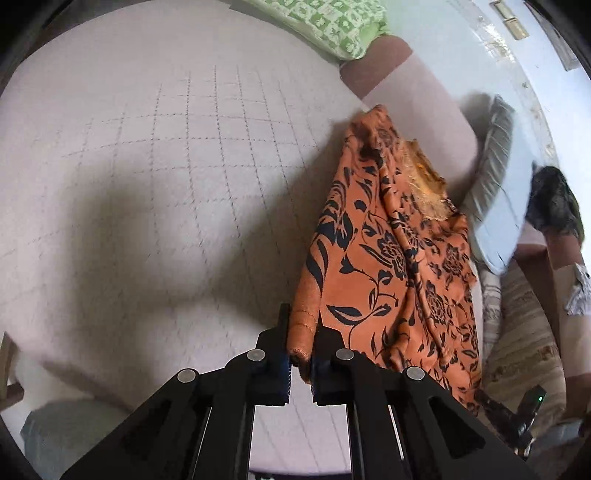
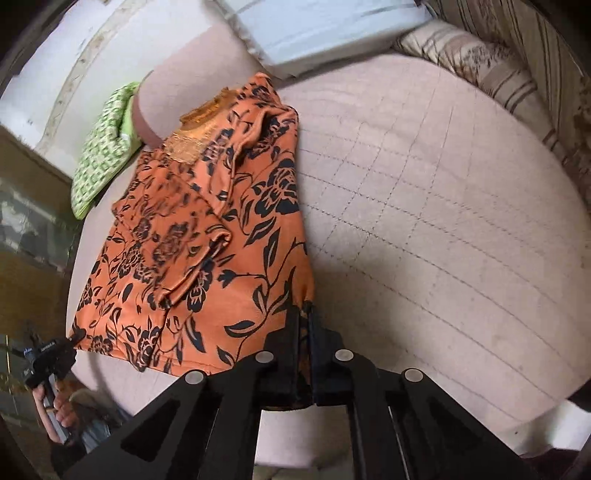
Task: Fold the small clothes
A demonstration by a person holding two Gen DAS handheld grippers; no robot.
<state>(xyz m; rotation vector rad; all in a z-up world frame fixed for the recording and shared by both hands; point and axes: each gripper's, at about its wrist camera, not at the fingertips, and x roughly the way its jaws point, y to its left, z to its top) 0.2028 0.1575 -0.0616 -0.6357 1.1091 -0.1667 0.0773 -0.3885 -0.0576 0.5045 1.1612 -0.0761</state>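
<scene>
Looking through the left wrist view: the left gripper point(image 1: 301, 350) has its black jaws closed narrow on a hemmed corner of the orange garment with black floral print point(image 1: 388, 258), thin soft fabric. The cloth runs away from the jaws in a long bunched strip toward a frayed gold-trimmed neckline point(image 1: 424, 173), lying along the right side of the pale pink quilted bedspread point(image 1: 166, 166). A green patterned pillow point(image 1: 332, 26) sits at the far edge. Right wrist view: the right gripper point(image 2: 304, 332) likewise pinches a lower corner of the same garment point(image 2: 207, 236), jaws nearly together with fabric between them. Here the garment lies mostly flat on the bedspread point(image 2: 443, 184), a sleeve point(image 2: 195, 266) already lying inward over the body; the other gripper is visible at the far hem corner. Judgement: one sleeve is tucked, both hem corners are held, so a fold of the hem is in hand; the remaining folds and final flattening are not yet done. Wrinkles persist near the neckline.
</scene>
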